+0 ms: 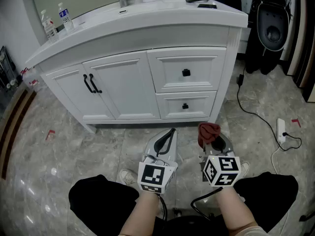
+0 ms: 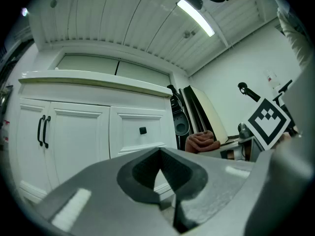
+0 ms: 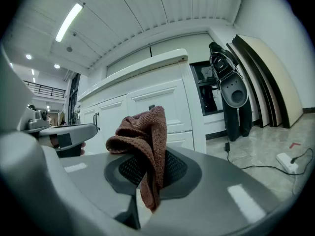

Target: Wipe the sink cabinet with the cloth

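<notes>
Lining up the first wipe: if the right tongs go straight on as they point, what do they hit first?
The right tongs would likely meet the cabinet at its lower drawer, their cloth touching first; depth is unclear.

A shiny grey stone floor (image 1: pixel 74 146) is seen, with a black cord (image 1: pixel 246 109) and a white power strip (image 1: pixel 281 130) lying on it. A long light (image 2: pixel 196 16) is fixed to the white ceiling (image 2: pixel 123 18).

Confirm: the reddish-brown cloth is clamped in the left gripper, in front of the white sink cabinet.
Wrong gripper: the reddish-brown cloth is clamped in the right gripper, in front of the white sink cabinet, as the right gripper view shows.
</notes>
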